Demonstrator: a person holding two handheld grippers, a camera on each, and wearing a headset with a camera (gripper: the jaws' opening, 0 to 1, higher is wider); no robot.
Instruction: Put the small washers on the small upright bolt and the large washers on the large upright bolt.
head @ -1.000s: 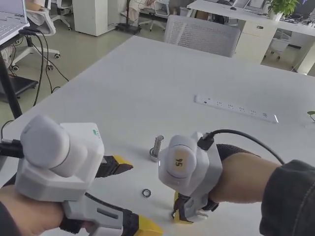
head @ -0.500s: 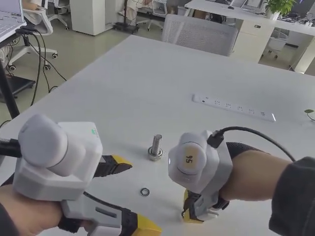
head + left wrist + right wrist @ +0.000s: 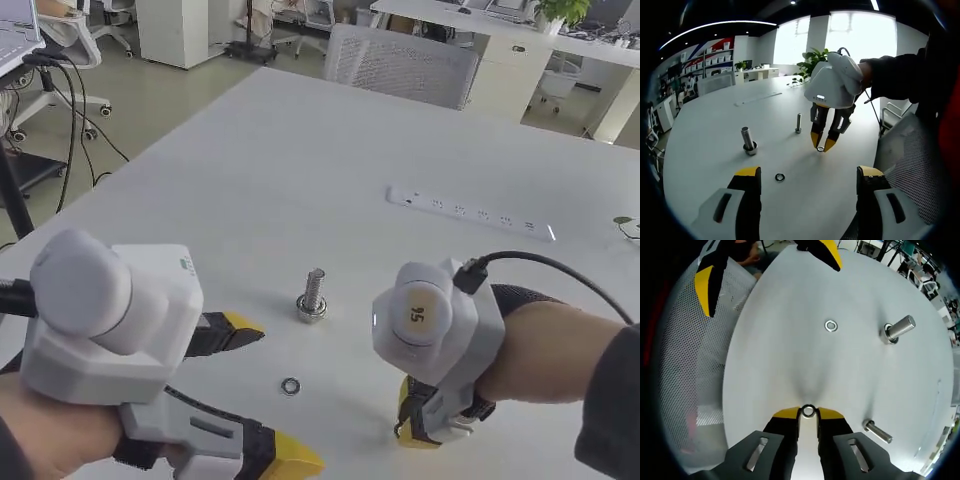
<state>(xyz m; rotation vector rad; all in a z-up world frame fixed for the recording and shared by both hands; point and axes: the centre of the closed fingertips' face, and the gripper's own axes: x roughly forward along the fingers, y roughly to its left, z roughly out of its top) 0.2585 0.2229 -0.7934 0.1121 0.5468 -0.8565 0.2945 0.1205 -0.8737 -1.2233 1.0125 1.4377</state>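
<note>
- While the right gripper points down at the counter, its jaws sit nearly together, clamped on a washer at their tips.
- Left gripper has its jaws spread wide, with nothing between them.
- One loose washer lies flat on the counter between the two grippers, near the large upright bolt.
- Small upright bolt stands near the right gripper's tips, apart from the large one.

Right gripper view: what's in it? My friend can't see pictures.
The right gripper pinches a washer between its yellow tips. Beyond it, on the white table, are a loose washer, a large upright bolt and a small upright bolt.
</note>
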